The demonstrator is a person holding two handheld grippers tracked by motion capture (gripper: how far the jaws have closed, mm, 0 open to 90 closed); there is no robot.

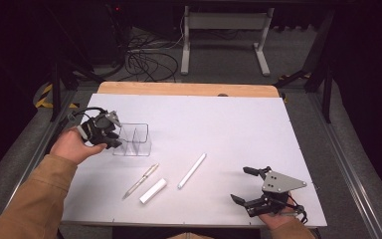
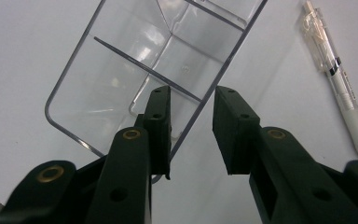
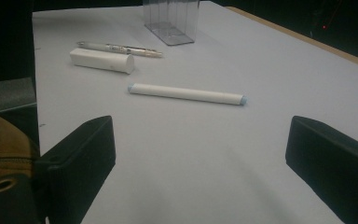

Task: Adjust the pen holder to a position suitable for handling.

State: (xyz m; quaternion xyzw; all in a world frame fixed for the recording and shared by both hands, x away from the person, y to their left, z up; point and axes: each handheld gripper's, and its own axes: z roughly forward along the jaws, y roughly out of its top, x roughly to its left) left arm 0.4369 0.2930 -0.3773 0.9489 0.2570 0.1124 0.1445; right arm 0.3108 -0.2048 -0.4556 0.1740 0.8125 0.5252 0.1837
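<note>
Clear divided organiser (image 1: 133, 139) standing on the white desk (image 1: 238, 129), left of centre. Left gripper (image 2: 192, 133) at its left end, jaws parted and straddling one wall without clamping it. Just in front: pen (image 1: 141, 180), white eraser block (image 1: 153, 190), white marker (image 1: 192, 170), lying apart. Right gripper (image 1: 244, 184) near the front right corner, spread wide, holding nothing.
</note>
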